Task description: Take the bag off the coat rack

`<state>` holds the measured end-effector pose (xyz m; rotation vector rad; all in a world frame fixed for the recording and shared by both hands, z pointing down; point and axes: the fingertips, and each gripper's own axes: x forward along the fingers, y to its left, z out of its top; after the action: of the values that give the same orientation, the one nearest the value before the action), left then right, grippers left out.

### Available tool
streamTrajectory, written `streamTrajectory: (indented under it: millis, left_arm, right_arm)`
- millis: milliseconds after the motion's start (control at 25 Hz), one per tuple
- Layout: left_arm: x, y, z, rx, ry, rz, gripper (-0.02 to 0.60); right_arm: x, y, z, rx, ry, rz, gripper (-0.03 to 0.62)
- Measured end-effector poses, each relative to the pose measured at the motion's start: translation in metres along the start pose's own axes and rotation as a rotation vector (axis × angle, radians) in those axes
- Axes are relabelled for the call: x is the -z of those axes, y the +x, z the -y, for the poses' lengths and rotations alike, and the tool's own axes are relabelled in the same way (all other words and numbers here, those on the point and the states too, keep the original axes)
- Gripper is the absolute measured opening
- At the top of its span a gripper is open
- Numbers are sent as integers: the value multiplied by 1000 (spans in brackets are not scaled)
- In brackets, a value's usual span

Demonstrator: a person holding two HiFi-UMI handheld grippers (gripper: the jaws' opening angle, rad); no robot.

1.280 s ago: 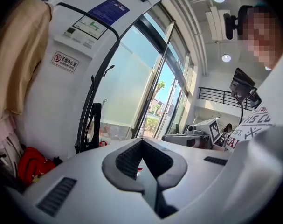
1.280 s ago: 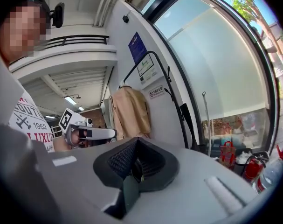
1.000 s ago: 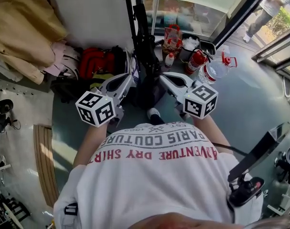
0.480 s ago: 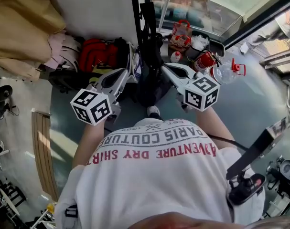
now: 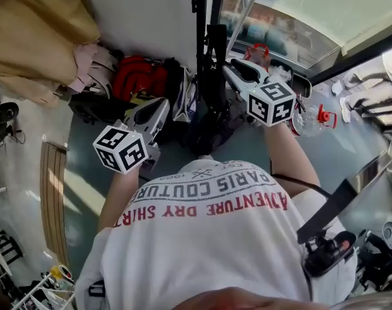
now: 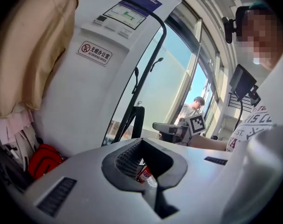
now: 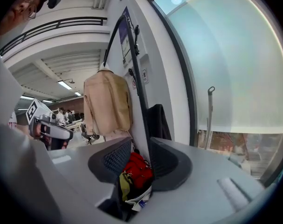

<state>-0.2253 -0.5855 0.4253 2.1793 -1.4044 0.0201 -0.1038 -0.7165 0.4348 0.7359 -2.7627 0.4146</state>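
A black bag point(image 5: 212, 102) hangs against the black coat rack pole point(image 5: 201, 18) in front of me. My right gripper point(image 5: 233, 70) is raised beside the bag's upper part, just right of the pole. Its jaws are opening and nothing lies between them. In the right gripper view the bag point(image 7: 158, 119) and pole point(image 7: 139, 92) stand a little beyond the jaws point(image 7: 136, 146). My left gripper point(image 5: 162, 103) hangs lower, left of the bag, open and empty. Its own view point(image 6: 143, 146) looks past the bag point(image 6: 136, 121) to the right gripper point(image 6: 174, 129).
A beige coat point(image 5: 34, 37) hangs at the left on the white wall. A red bag point(image 5: 141, 79) and other things lie on the floor at the rack's foot. A fire extinguisher point(image 5: 305, 118) stands by the glass wall point(image 5: 279, 11) at the right.
The right gripper has risen and gone forward to the upper part of the bag. The left gripper has stayed low and drifted slightly left.
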Motion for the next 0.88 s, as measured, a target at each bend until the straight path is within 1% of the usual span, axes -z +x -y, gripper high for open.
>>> streamTrajectory:
  millis: [160, 280, 440, 680, 720, 840, 880]
  left_arm:
    - [-8, 6, -15, -26, -15, 7, 2]
    - [-5, 10, -24, -45, -25, 3, 2]
    - [1, 17, -33, -60, -39, -8, 2]
    - [3, 22, -41, -72, -54, -8, 2]
    - [3, 22, -43, -74, -54, -10, 2]
    - [4, 24, -46, -84, -57, -8, 2]
    - [4, 24, -47, -86, -59, -9, 2]
  right_arm:
    - [5, 30, 27, 26, -5, -28, 129]
    - [18, 52, 42, 24, 5, -56, 155]
    - [37, 78, 51, 2, 9, -102, 160]
    - [53, 94, 61, 24, 14, -129, 155]
    - [54, 95, 62, 22, 16, -131, 139]
    - [56, 96, 65, 23, 15, -132, 48]
    - [56, 96, 65, 25, 13, -132, 34]
